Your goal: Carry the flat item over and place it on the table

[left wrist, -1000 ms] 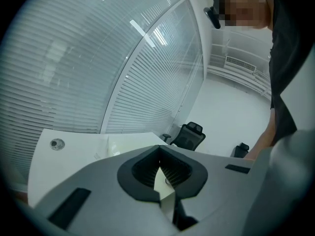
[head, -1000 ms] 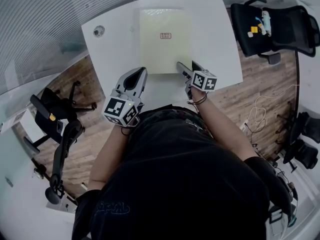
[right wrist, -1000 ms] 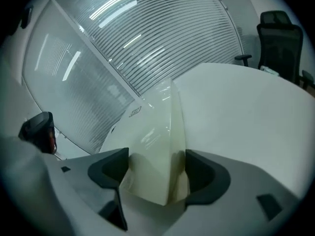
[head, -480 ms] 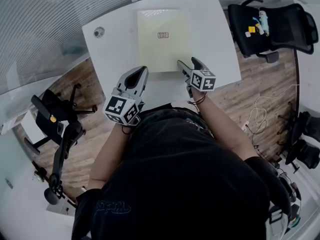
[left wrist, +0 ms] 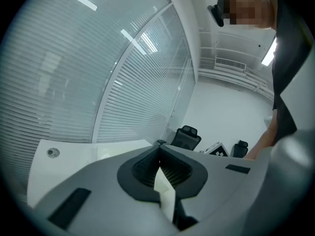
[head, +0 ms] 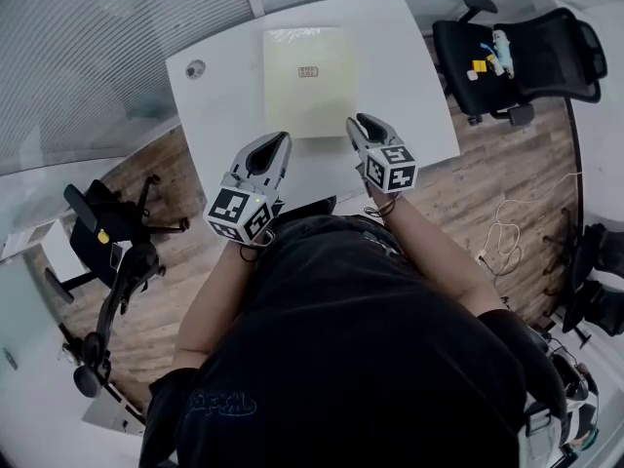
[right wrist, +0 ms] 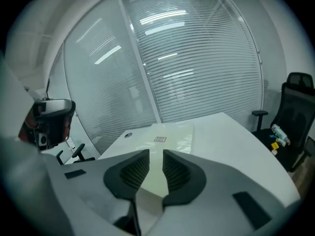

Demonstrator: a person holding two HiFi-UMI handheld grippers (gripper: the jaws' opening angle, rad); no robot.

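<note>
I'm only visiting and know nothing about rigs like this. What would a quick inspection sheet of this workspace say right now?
Surface: white table, with a round hole near its left edge.
Job's things: pale yellow flat sheet lies flat on the table, held by neither gripper.
Clutter: nothing seen on the table; small colourful bits on a black chair at right.
Grippers: left gripper shut, empty; right gripper has just been closing, jaws now slightly apart, nothing between them.
Cables: a pale cable loops on the wooden floor at right.
Surroundings: glass wall with blinds; second chair at left.
</note>
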